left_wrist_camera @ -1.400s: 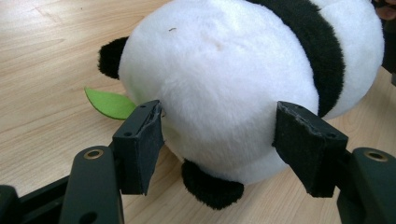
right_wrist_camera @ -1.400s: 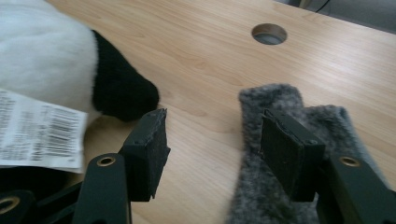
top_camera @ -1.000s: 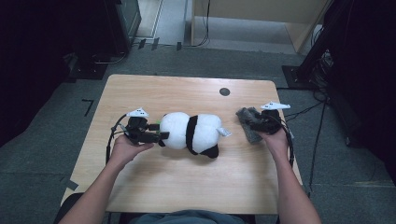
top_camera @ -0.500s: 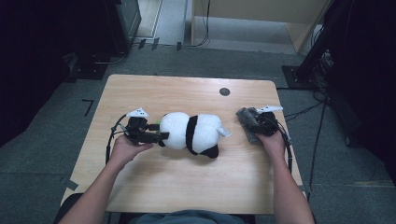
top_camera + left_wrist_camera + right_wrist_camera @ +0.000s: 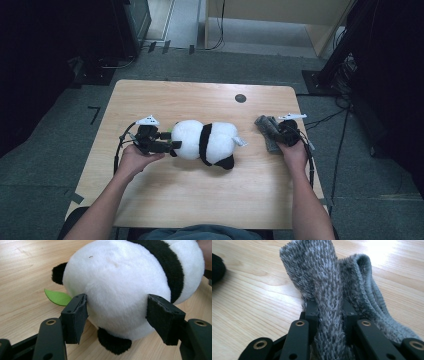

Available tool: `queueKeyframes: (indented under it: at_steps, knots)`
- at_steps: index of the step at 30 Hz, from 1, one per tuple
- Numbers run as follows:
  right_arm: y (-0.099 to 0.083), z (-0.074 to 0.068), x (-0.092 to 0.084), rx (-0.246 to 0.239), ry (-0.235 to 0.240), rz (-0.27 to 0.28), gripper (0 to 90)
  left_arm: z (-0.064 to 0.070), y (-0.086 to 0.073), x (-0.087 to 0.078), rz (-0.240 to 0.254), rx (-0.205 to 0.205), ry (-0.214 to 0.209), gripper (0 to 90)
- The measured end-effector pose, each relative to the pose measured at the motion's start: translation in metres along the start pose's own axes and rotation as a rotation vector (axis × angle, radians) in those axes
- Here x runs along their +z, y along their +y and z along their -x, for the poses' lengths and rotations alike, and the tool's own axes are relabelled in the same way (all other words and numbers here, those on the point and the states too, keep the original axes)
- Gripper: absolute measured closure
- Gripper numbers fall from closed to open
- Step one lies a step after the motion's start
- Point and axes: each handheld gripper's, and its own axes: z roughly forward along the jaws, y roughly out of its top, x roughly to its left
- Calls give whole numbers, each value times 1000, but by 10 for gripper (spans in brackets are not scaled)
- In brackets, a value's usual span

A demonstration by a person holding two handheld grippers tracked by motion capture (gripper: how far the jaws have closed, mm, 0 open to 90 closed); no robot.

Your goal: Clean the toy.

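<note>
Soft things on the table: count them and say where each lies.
2. The panda toy lies mid-table, its white end between the left gripper's pads. The grey knitted cloth lies near the right edge, a fold pinched by the right gripper.

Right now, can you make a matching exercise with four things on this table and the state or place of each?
1. plush panda
2. grey knitted sock
3. green leaf
4. dark round spot

a. pinched in the right tool
b. on the table's far part
c. between the left tool's pads
d. flat beside the panda

Pairs: 1-c, 2-a, 3-d, 4-b
</note>
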Motion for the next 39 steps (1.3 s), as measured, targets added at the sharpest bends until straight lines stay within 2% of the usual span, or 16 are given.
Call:
queueKeyframes:
  at_steps: [3, 8, 11, 12, 15, 21, 27, 32, 39]
  knots:
    - [3, -4, -3, 3, 16, 10, 748, 0, 0, 0, 2, -3, -2, 344]
    - [14, -13, -14, -4, 56, 63, 750, 0, 1, 0, -4, -2, -1, 330]
    - [21, -21, -21, -17, 81, 86, 748, -2, -2, 2, -1, -2, -20, 324]
    - [23, -23, -23, -28, 87, 88, 747, -2, -6, 3, 15, 0, -21, 320]
    - [29, -31, -29, -60, 102, 95, 742, -3, -9, 5, -7, -15, -22, 283]
    - [42, -48, -43, -116, 165, 118, 736, -2, -9, 5, -12, 3, 2, 259]
    - [63, -71, -59, -160, 226, 150, 734, 0, -9, 5, -7, 17, 7, 277]
    - [77, -92, -62, -205, 266, 149, 729, 0, -9, 4, -12, 16, 6, 311]
    - [99, -115, -64, -256, 306, 149, 727, 0, -8, 5, -12, -1, 8, 284]
